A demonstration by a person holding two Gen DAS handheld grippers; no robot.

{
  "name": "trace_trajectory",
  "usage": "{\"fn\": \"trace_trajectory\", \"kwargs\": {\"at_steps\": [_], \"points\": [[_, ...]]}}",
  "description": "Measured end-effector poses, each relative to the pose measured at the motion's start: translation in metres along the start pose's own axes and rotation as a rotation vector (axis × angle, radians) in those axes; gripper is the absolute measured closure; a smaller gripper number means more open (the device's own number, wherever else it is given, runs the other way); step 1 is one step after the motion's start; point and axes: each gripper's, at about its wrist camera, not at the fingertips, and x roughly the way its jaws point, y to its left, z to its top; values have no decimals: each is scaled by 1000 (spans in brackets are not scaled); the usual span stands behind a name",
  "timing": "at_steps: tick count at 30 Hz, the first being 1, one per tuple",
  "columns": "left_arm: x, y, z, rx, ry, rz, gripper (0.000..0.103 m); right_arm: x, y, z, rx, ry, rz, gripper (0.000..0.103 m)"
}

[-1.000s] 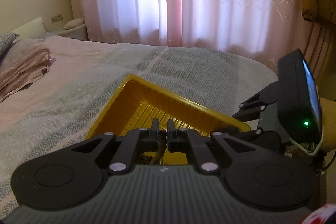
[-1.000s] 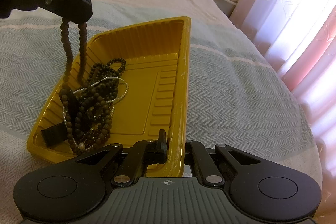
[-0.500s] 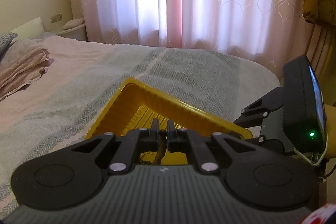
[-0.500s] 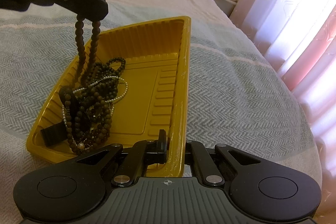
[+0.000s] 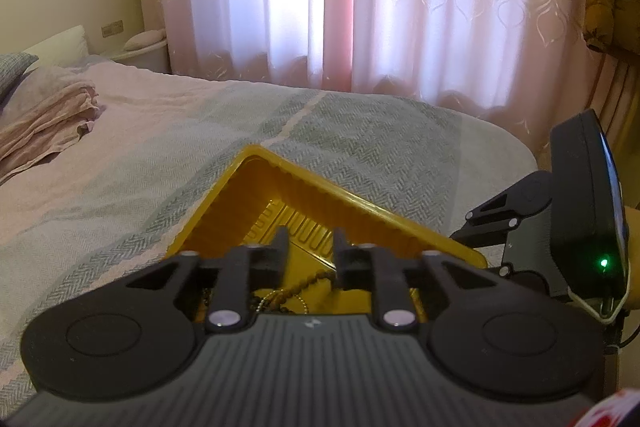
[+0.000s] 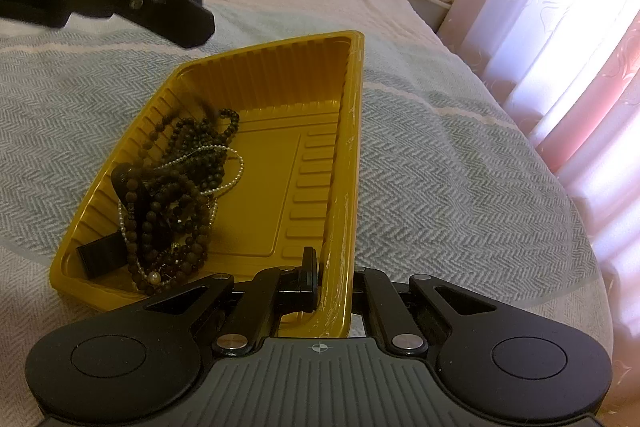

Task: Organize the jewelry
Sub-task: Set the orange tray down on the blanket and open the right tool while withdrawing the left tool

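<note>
We are clamping right gripper (image 6: 332, 279) fingers on tray (image 6: 352, 115) wall; left gripper (image 5: 310, 247) fingers apart above beads (image 6: 176, 195).

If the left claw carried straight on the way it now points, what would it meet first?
Probably the far wall of the yellow tray, which lies directly ahead of the open left claw; depth is uncertain, and it might pass over onto the bedspread.

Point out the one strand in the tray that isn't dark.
The thin white pearl strand, looping across the pile of dark brown wooden bead necklaces in the yellow tray.
</note>
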Motion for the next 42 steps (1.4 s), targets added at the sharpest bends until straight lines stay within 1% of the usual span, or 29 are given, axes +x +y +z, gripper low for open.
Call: {"fn": "trace_trajectory", "kwargs": {"at_steps": [4,8,11,12,14,16,19,22,26,28,31,34,36,38,40,41,42], "points": [[-4,7,-3,-15,0,9,79,1,-1,0,4,2,2,99],[-12,19,-11,-38,-3,36,79,0,-1,-1,6,2,3,99],[-23,30,-21,-68,-11,70,74,1,-2,-1,9,3,7,99],[-28,34,-26,-80,-12,83,71,1,-3,-1,12,3,10,99],[-38,42,-38,-104,-15,118,68,3,-5,-2,21,1,18,99],[-50,49,-53,-133,-17,157,68,5,-8,-3,33,1,32,99],[-67,61,-78,-205,-18,196,66,9,-18,-6,54,1,70,99],[-83,68,-104,-255,-9,242,66,17,-31,-7,70,4,125,99],[-100,74,-135,-344,1,268,65,28,-49,-10,87,14,191,100],[-108,74,-147,-380,3,298,65,34,-55,-14,98,14,212,100],[-120,73,-163,-428,3,331,64,38,-61,-23,117,-7,248,99],[-129,71,-176,-478,-1,343,63,38,-68,-32,141,-41,287,99],[-135,68,-186,-501,2,359,62,39,-76,-38,183,-70,324,99],[-140,65,-194,-525,6,375,60,41,-84,-41,243,-87,366,94],[-147,63,-200,-545,5,399,55,38,-91,-45,298,-112,398,77],[-149,63,-203,-556,4,412,45,36,-95,-47,324,-122,401,57],[-153,61,-206,-567,1,424,36,34,-99,-49,355,-138,413,44]]}}
